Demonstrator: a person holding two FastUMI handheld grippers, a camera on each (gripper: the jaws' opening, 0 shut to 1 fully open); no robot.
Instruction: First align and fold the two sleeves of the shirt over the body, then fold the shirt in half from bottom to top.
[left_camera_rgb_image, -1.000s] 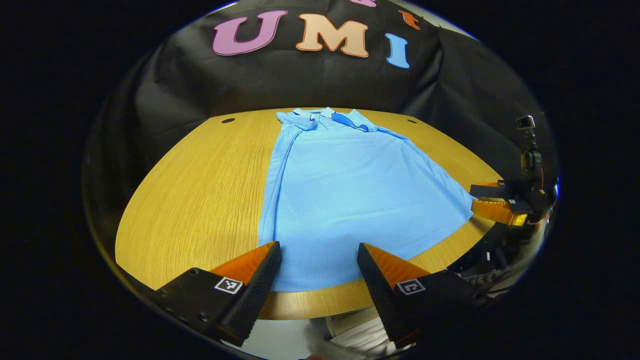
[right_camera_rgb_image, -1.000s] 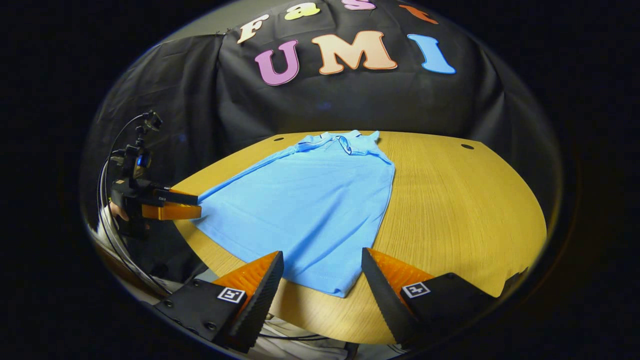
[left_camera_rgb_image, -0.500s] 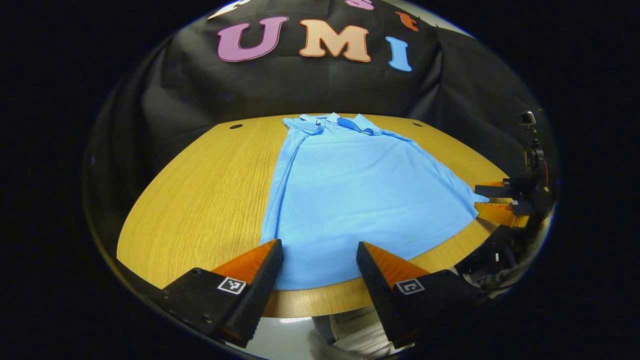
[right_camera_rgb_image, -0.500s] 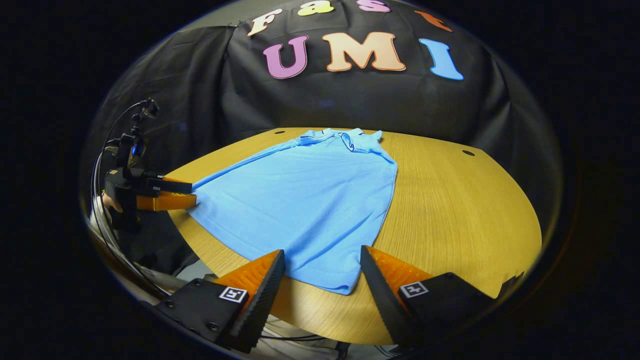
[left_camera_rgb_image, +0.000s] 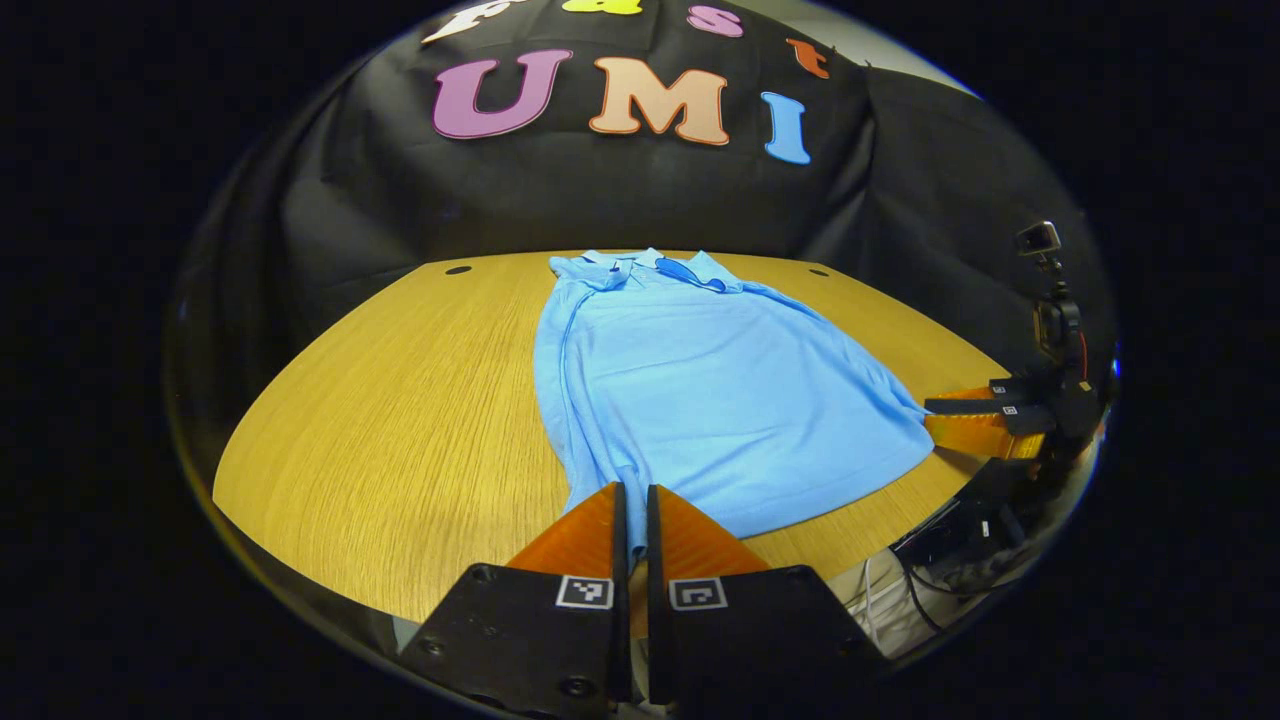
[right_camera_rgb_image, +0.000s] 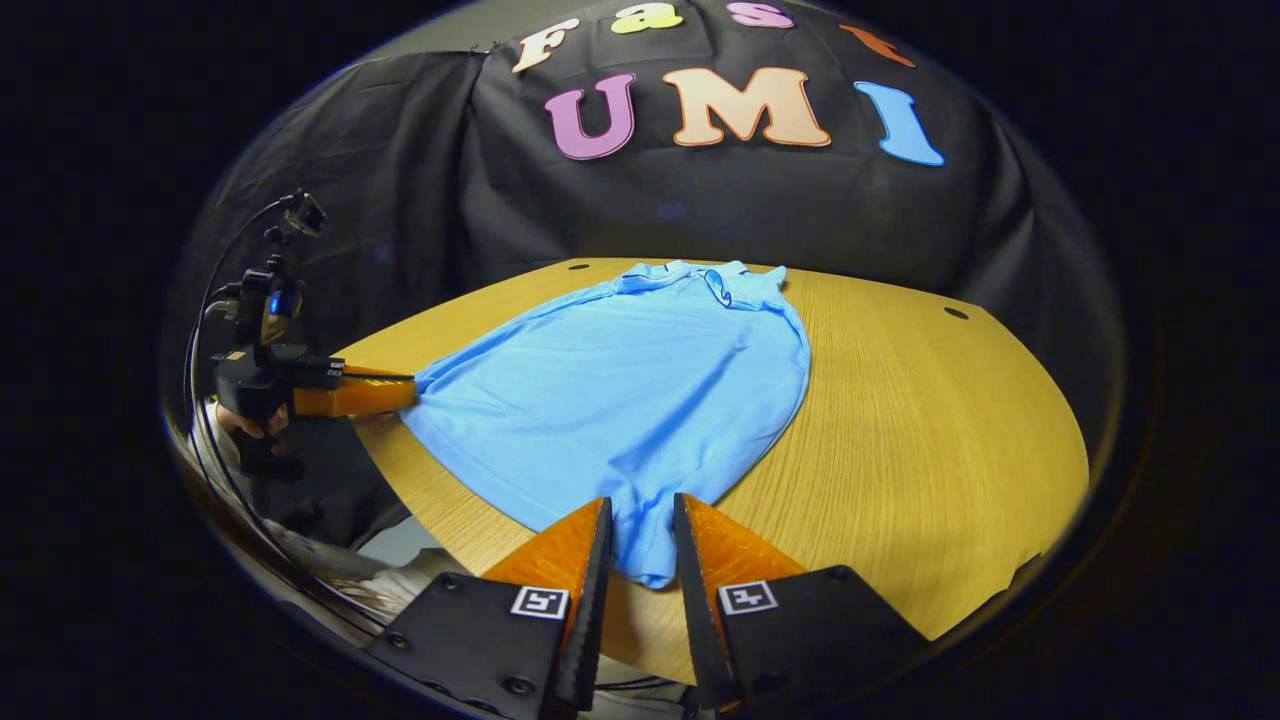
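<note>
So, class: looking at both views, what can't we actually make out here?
- Folded sleeves of the shirt: not visible on top in either view.
- Left hand-held gripper: shirt hem between its fingers hidden by them.
- Right hand-held gripper: a narrow gap remains, so contact with the hem is unclear.
- Table: near edge cut off.

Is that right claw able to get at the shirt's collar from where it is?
Probably not right away. The right claw is closed on the blue shirt's bottom corner, and the collar lies at the table's far end. Nothing blocks the way.
</note>
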